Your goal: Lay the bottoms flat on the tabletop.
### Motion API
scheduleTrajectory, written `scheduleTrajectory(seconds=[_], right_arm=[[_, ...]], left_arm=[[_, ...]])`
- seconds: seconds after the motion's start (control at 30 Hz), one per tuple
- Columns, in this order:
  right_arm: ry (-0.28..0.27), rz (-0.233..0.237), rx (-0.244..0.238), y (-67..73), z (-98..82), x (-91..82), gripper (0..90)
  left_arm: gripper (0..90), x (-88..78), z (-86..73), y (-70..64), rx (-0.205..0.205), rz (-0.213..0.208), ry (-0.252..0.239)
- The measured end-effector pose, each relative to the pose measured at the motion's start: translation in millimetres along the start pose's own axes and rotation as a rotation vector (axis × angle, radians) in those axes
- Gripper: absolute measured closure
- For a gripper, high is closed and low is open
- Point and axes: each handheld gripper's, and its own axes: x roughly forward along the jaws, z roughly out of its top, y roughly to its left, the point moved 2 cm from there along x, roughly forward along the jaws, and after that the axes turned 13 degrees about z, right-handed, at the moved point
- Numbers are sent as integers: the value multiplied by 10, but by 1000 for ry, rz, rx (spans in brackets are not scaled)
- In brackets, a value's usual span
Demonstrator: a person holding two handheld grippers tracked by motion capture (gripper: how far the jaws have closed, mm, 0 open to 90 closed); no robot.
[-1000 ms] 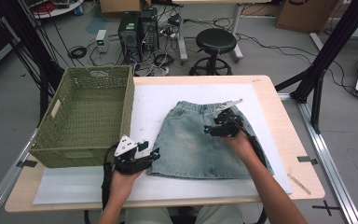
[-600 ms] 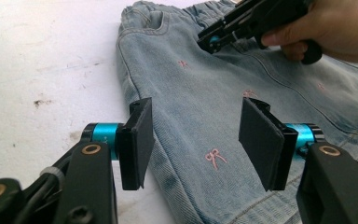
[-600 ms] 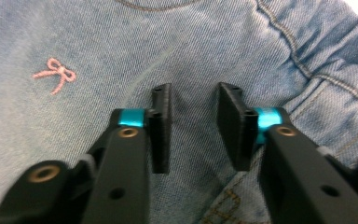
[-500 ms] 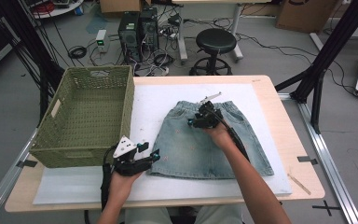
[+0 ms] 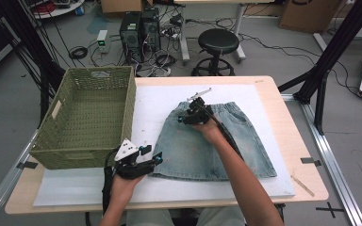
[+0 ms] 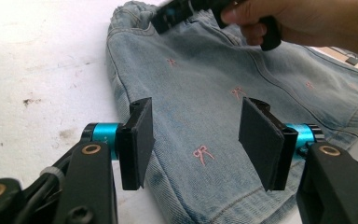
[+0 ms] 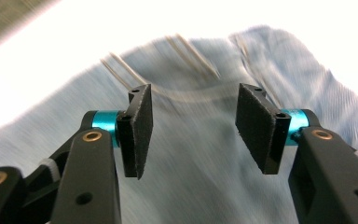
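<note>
A light blue denim skirt (image 5: 217,146) with small pink bows lies flat on the white mat (image 5: 155,101), waistband at the far side. My left gripper (image 5: 153,153) rests at the skirt's near left hem corner. Its jaws stand open with the hem (image 6: 205,177) lying between and under them (image 6: 196,140), pads not pressing. My right gripper (image 5: 185,116) hovers over the far left part of the skirt by the waistband, and shows too in the left gripper view (image 6: 182,9). Its jaws (image 7: 193,133) have just been opening; nothing is between them, with denim (image 7: 196,177) blurred below.
A green woven basket (image 5: 129,108) stands on the table's left side, its wall close to the left gripper. The wooden table edge (image 5: 287,122) runs along the right. A thin stick (image 5: 304,185) lies at the near right corner. A stool (image 5: 219,42) and computers stand beyond.
The right gripper has moved left across the skirt from the waistband's middle to its left end and risen slightly. The left gripper has stayed put.
</note>
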Motion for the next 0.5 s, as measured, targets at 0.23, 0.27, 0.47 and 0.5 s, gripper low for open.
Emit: scheduleTrajectory(seconds=[0.23,0.27,0.47,0.5], right_arm=[[109,-34,-75,233,24,457,426],[107,-42,-83,245,34,464,421],[-16,17,-35,102,67,-65,377],[-40,3,-20,29,39,-210,371]], left_arm=[[449,-13,5,-25,1,-11,-3],[449,-16,6,-20,4,-11,-3],[449,-22,-1,8,-5,-11,-4],[449,-26,0,4,-4,-12,-7]])
